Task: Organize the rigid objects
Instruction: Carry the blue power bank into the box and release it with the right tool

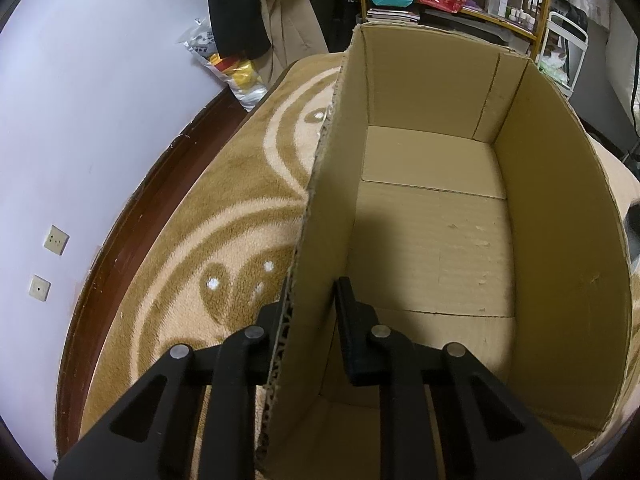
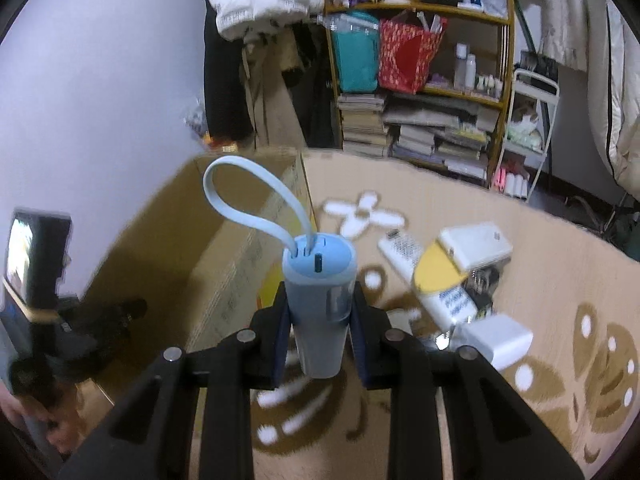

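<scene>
The right gripper (image 2: 318, 312) is clamped on a pale blue power bank (image 2: 320, 296), its looped cable (image 2: 248, 192) standing up from the far end, held above the carpet (image 2: 540, 280) just right of the cardboard box (image 2: 224, 248). The left gripper (image 1: 310, 312) straddles the box's left wall (image 1: 332, 200), one finger outside and one inside; a gap shows beside the inner finger, so I judge it loosely braced rather than pinching. The box floor (image 1: 432, 240) looks bare, so sorting seems barely begun. A white remote (image 2: 404, 252), a yellow-capped tube (image 2: 444, 292) and two white blocks (image 2: 476, 244) wait at the right. Motion blur smears the near left, where the other handset is hard to read
</scene>
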